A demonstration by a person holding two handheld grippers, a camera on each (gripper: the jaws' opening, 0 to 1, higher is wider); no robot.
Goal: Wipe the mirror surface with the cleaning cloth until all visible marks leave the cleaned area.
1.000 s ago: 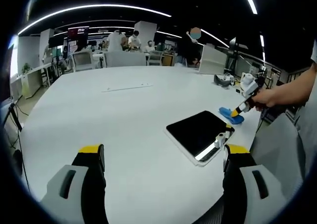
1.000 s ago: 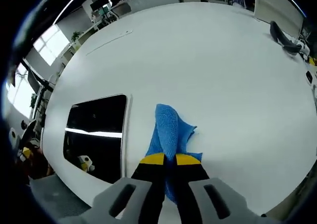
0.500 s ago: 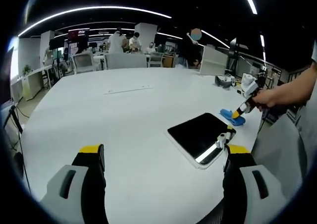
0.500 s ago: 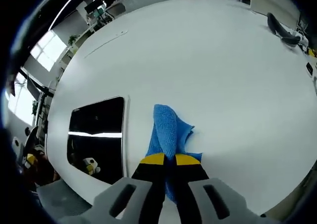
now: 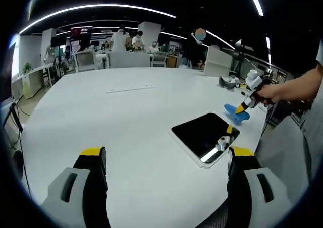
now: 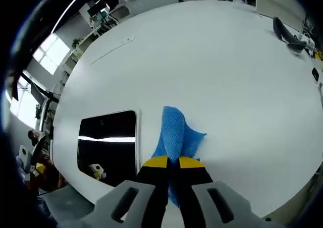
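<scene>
A dark rectangular mirror (image 5: 203, 135) with a pale frame lies flat near the right edge of the white table (image 5: 126, 117). In the right gripper view the mirror (image 6: 107, 139) sits left of the blue cleaning cloth (image 6: 177, 132). My right gripper (image 6: 167, 162) is shut on the cloth, which hangs just above the table beside the mirror. From the left gripper view, the right gripper (image 5: 243, 107) and the blue cloth (image 5: 236, 113) are past the mirror's far corner. My left gripper (image 5: 166, 155) stands open, its jaws wide apart, low over the table in front of the mirror.
A dark curved object (image 6: 288, 36) lies on the table's far right. A thin strip (image 5: 130, 89) rests on the table's far middle. Chairs and several people stand beyond the table (image 5: 126, 41). A person's arm (image 5: 298, 89) reaches in from the right.
The right gripper has lifted the cloth slightly off the table and shifted a little; the mirror sits a bit nearer the cloth in its view. The left gripper has stayed still.
</scene>
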